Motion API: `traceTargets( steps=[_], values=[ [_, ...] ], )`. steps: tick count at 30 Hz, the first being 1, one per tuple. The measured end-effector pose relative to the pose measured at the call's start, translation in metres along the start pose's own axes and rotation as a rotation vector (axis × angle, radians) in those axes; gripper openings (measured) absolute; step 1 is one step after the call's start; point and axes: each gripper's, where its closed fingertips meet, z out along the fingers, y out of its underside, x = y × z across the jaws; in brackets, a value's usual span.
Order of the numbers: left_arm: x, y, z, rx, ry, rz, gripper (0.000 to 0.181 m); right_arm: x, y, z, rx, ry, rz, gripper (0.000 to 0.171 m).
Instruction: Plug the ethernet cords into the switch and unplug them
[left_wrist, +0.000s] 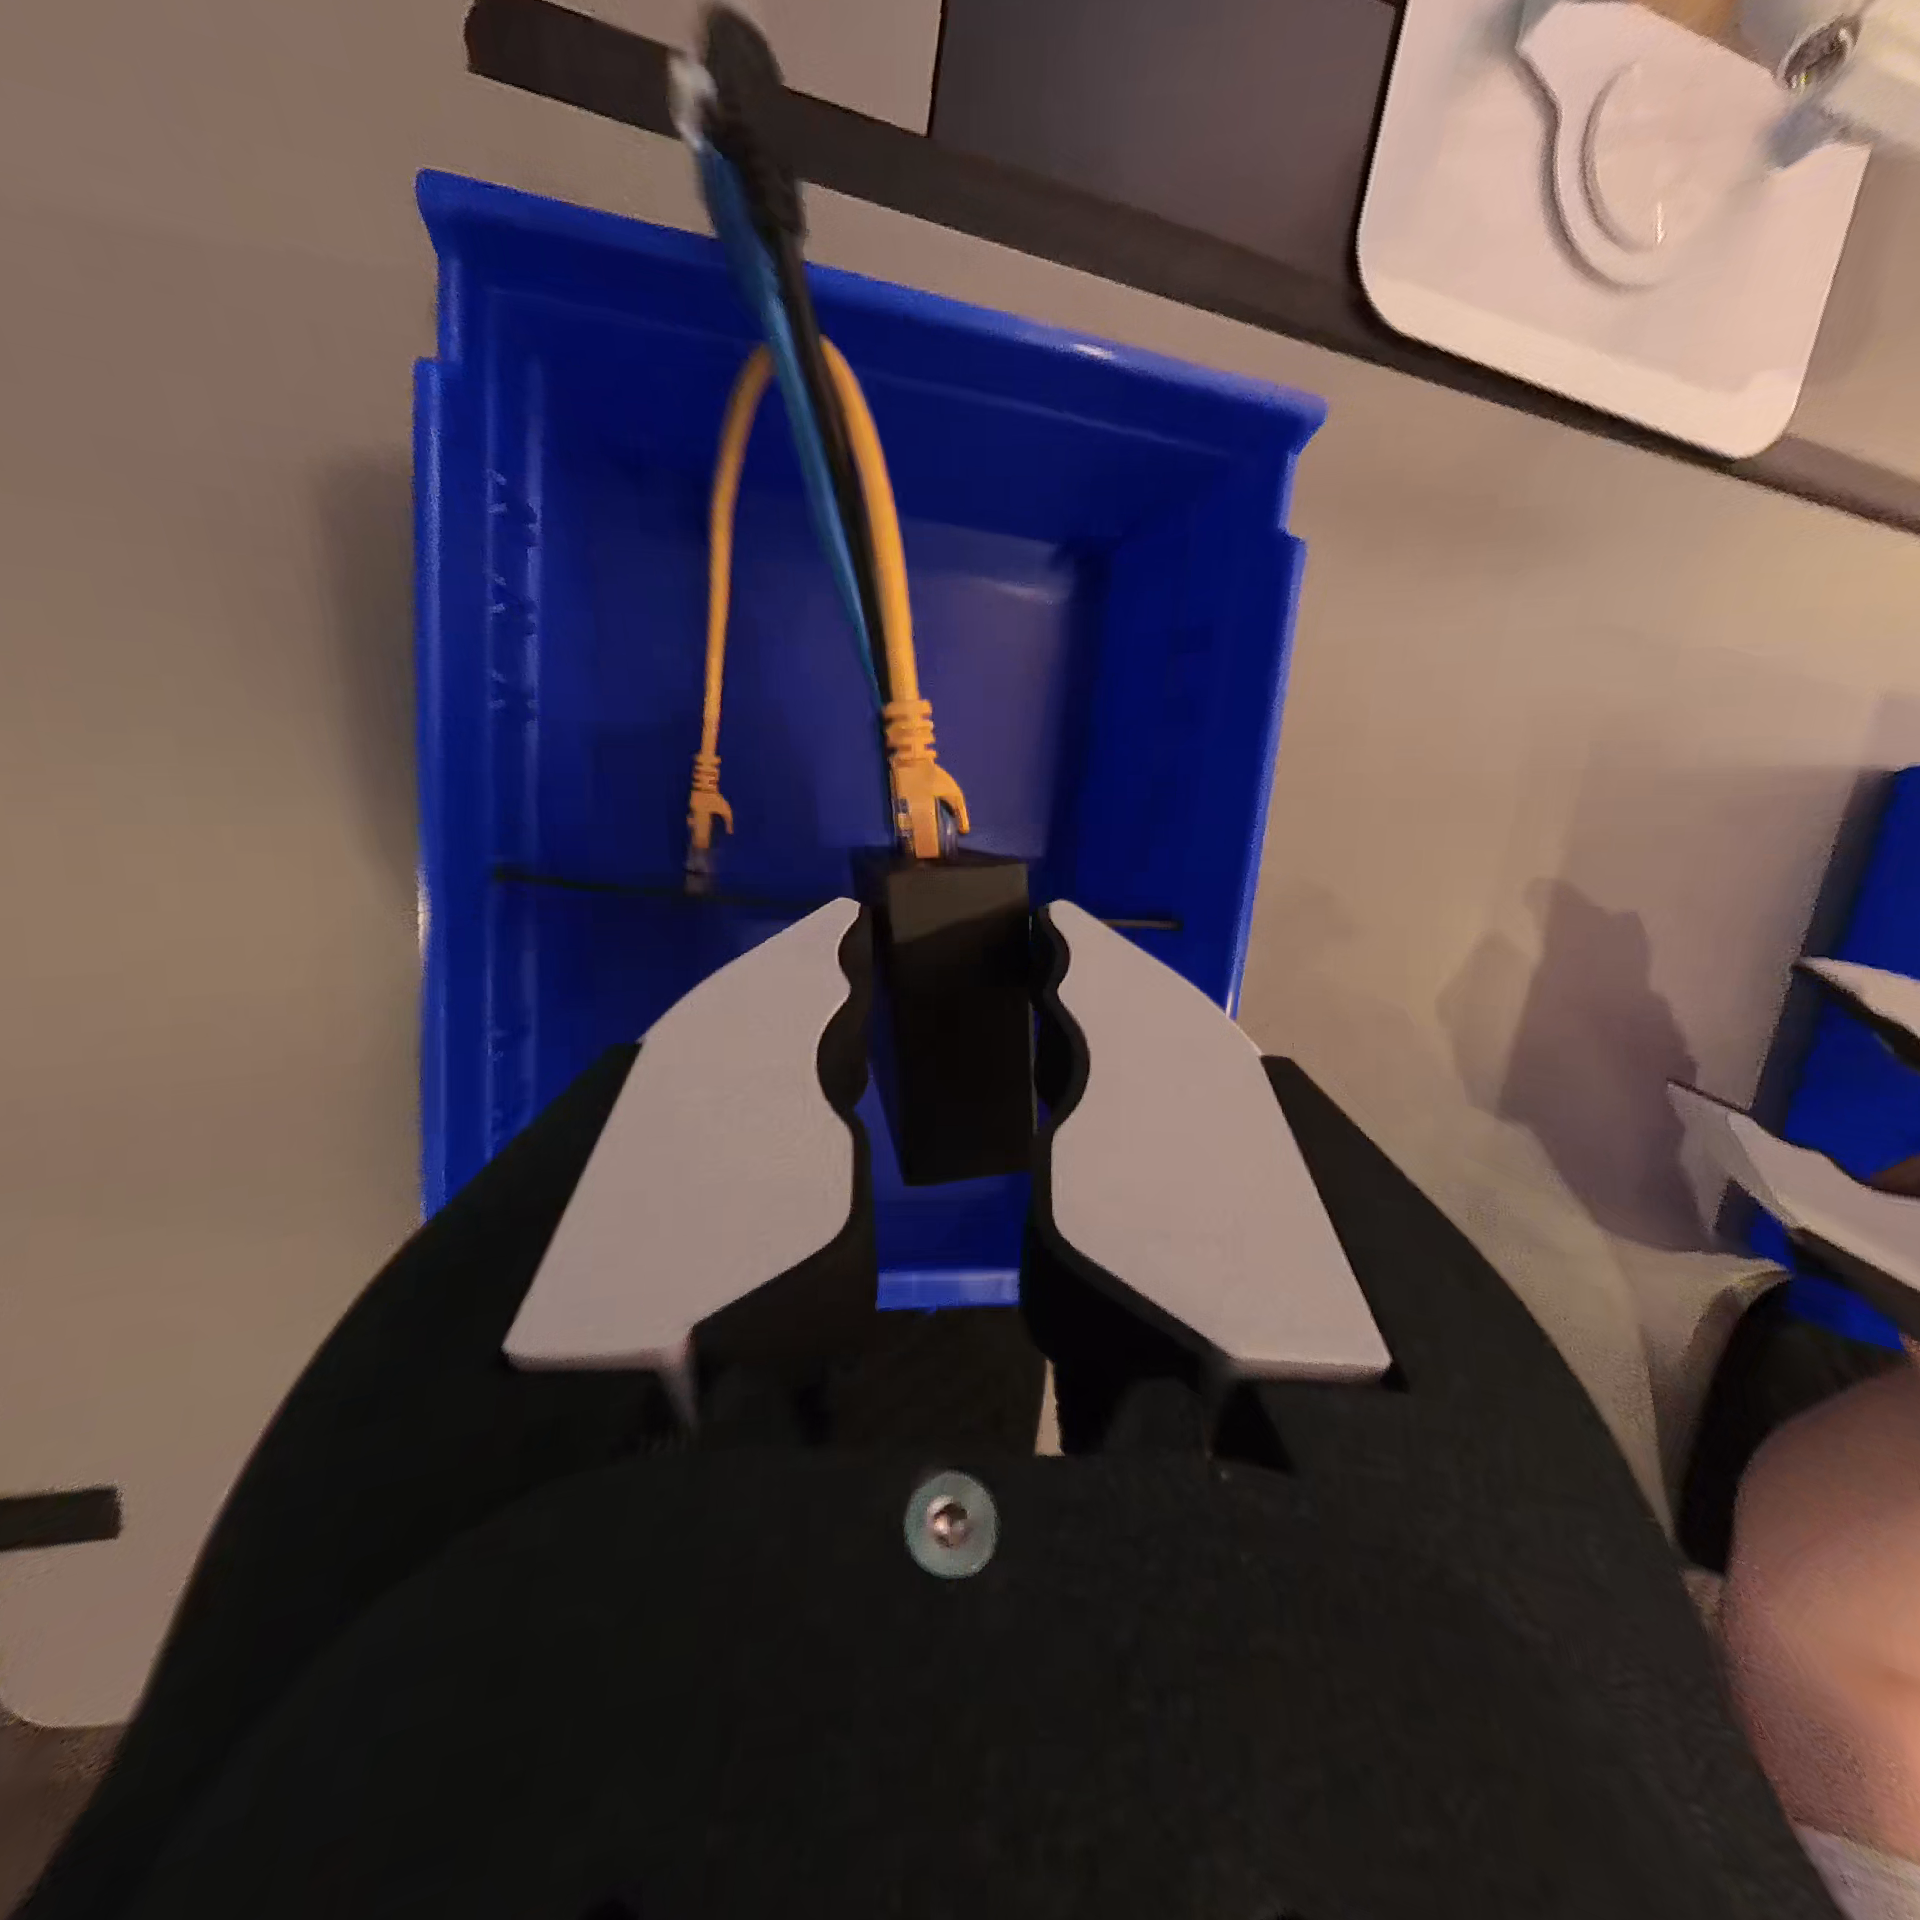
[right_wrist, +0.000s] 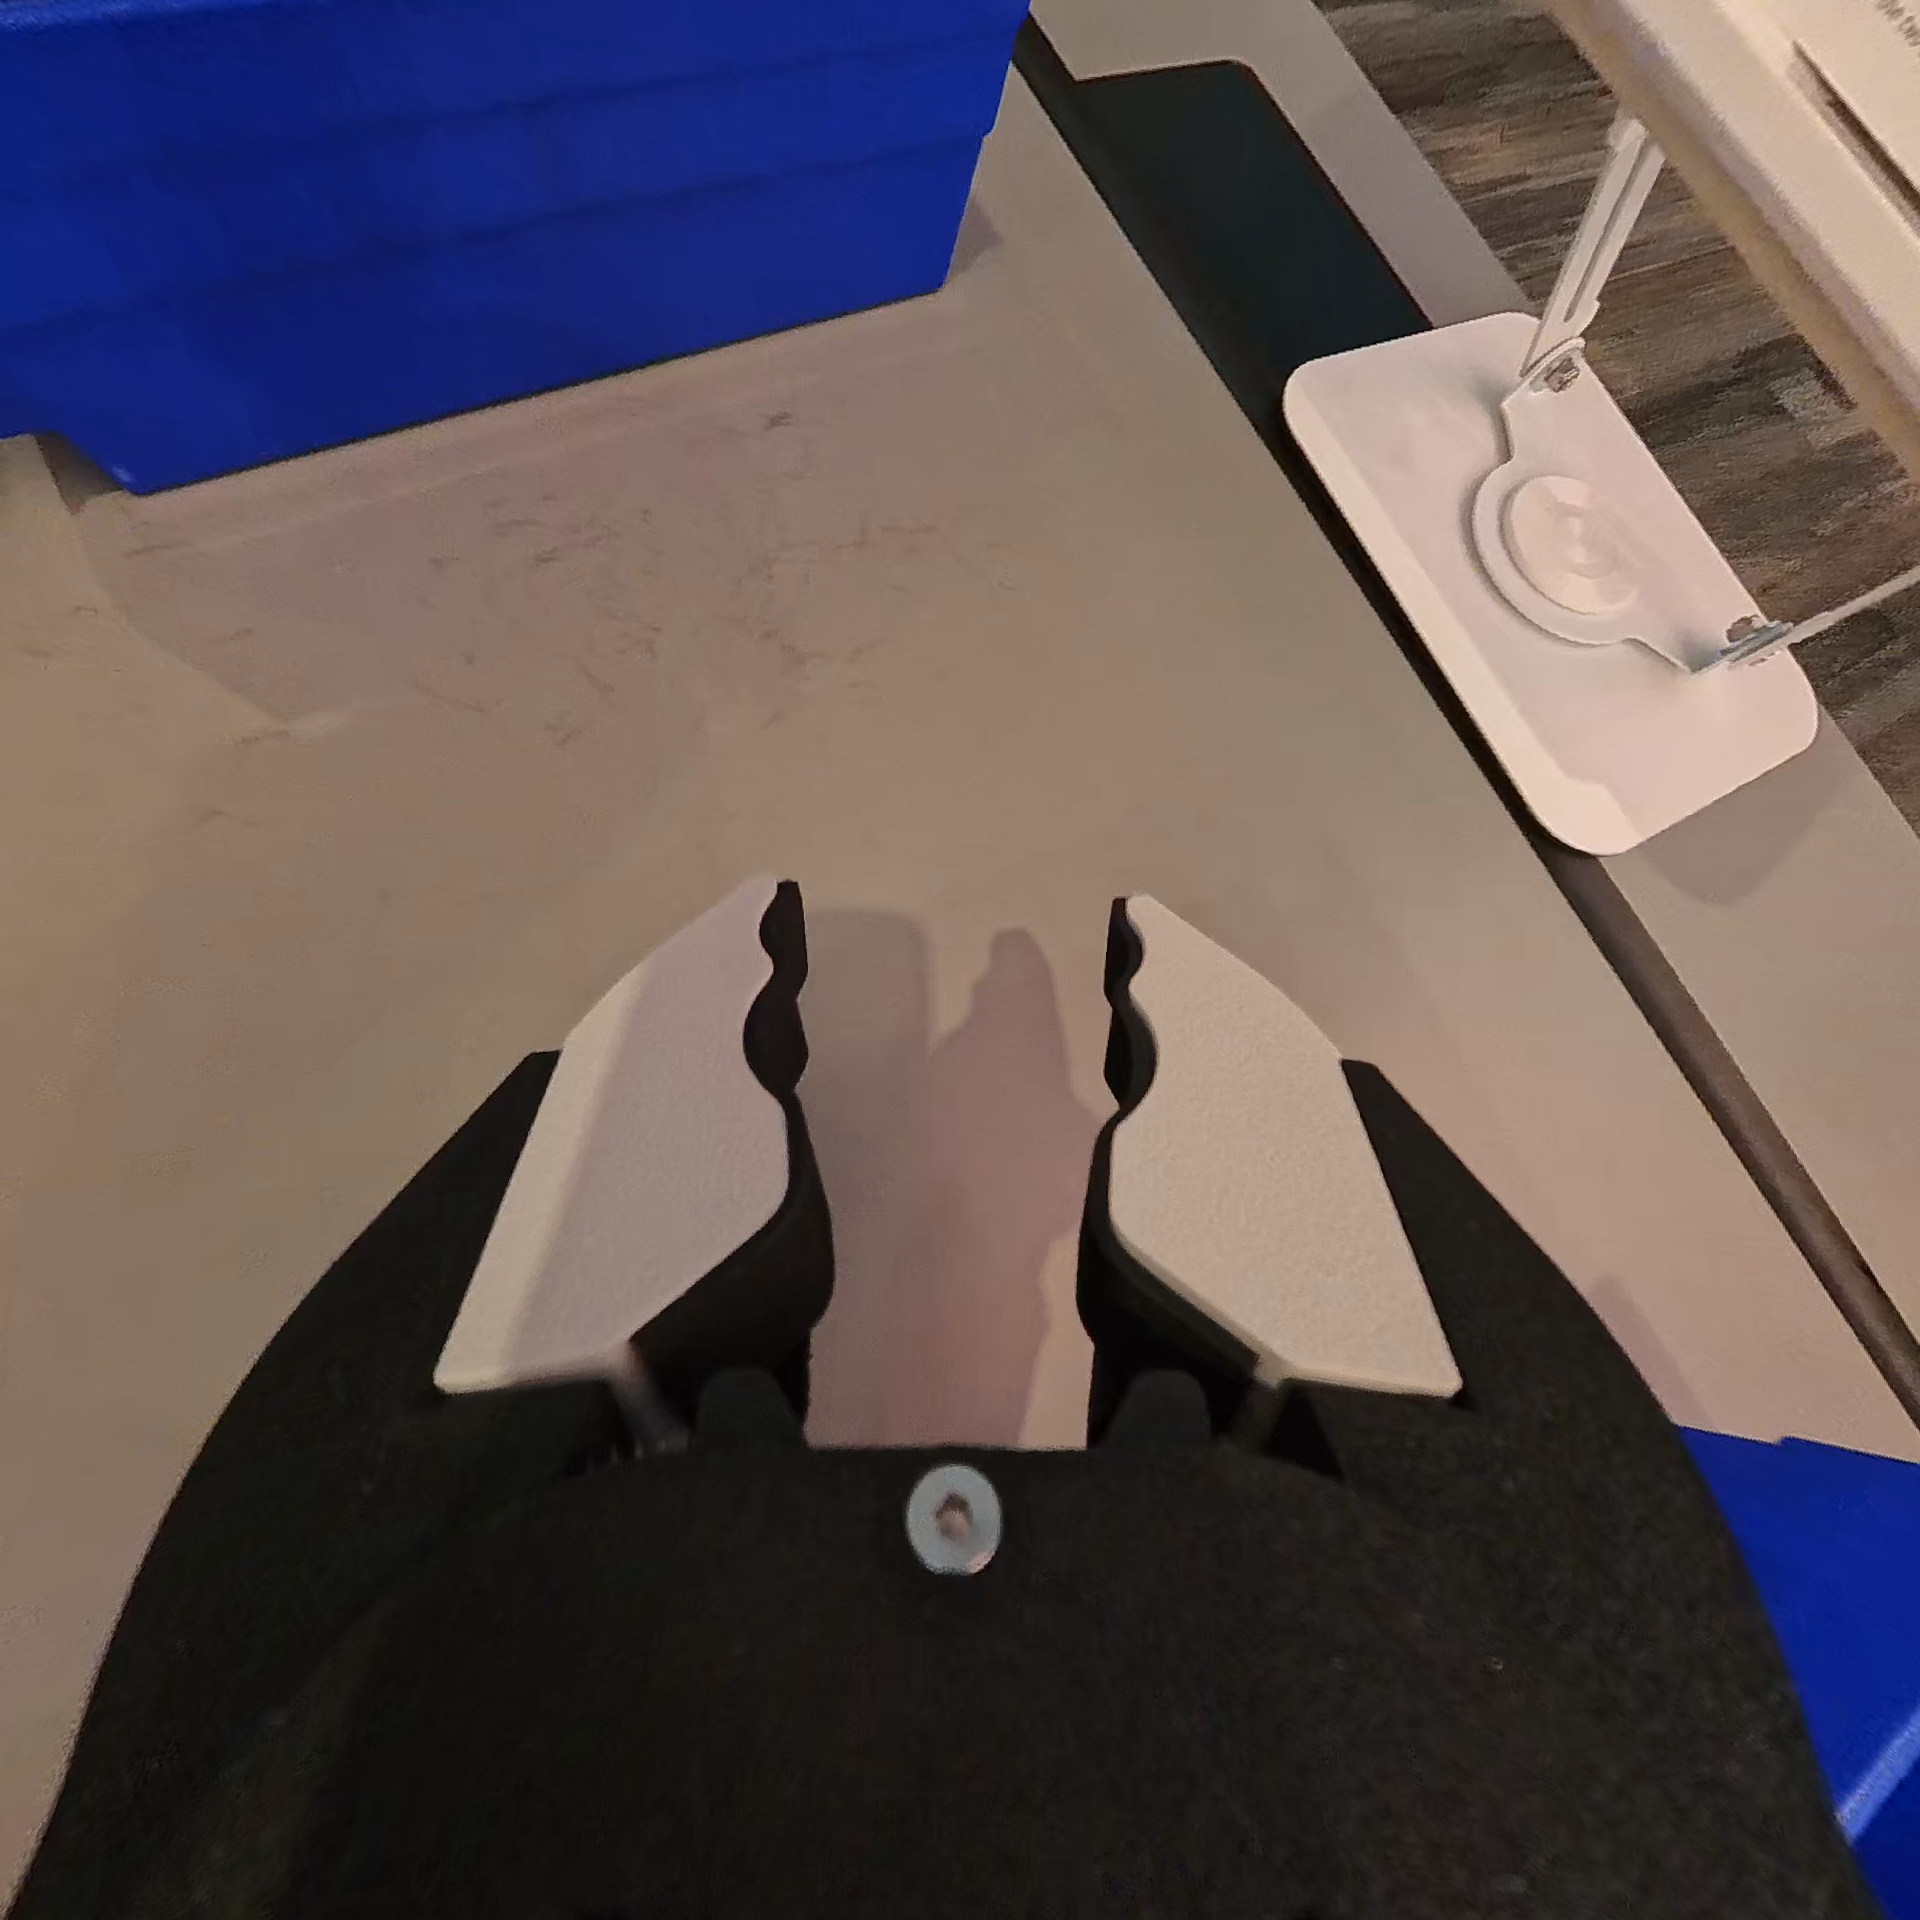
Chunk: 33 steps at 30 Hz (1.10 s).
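Our left gripper (left_wrist: 951, 920) is clamped on the switch (left_wrist: 951, 1023), a small glossy black box pinched between the wavy black pads, with the grey finger plates flanking it. We hold it above the blue bin (left_wrist: 1174, 675), a hard moulded plastic tray with stepped walls, sitting on the pale matte table (left_wrist: 208, 520).

Moving across the bin, the yellow cord (left_wrist: 717, 582) loops up and over: its left plug (left_wrist: 707, 816) hangs free near a thin black strip, while its right plug (left_wrist: 920, 800) sits at the top of the switch, seemingly seated in a port, though the joint is hard to see. A light blue cord (left_wrist: 800, 416) and a black cord (left_wrist: 831, 395) rise together from the switch toward the blurred top edge.

Further right, our right gripper (right_wrist: 956, 904) hangs over bare table with its fingers apart and nothing between them; a white stand base (right_wrist: 1558, 582) lies at the table's edge.

We judge the smooth casing the main risk: pulling a latched plug could twist or slide the switch in the pads. The dangling cords could also snag on the bin wall.
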Motion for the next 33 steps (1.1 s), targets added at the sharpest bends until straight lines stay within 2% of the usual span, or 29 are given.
traceTargets(
  steps=[5, 8, 16, 24, 27, 33],
  values=[
    [0.012, 0.005, -0.015, -0.001, 0.098, 0.045, 0.027, -0.005, 0.003, 0.005, -0.020, 0.000, -0.023, 0.054],
    [0.008, 0.017, -0.010, -0.068, 0.044, 0.115, 0.026, -0.005, 0.005, 0.007, -0.029, -0.001, -0.024, 0.054],
    [0.026, 0.016, -0.018, -0.091, 0.050, 0.230, 0.026, -0.015, 0.005, 0.017, -0.013, -0.031, -0.034, 0.053],
    [0.056, 0.016, -0.041, -0.123, 0.102, 0.345, 0.026, -0.091, -0.061, 0.001, 0.383, -0.429, 0.102, 0.058],
    [0.069, 0.023, -0.046, -0.146, 0.121, 0.389, 0.026, -0.104, -0.084, -0.004, 0.486, -0.438, 0.027, 0.062],
    [0.084, 0.025, -0.056, -0.160, 0.106, 0.446, 0.026, -0.110, -0.157, -0.018, 0.702, -0.379, -0.171, 0.069]
  ],
)
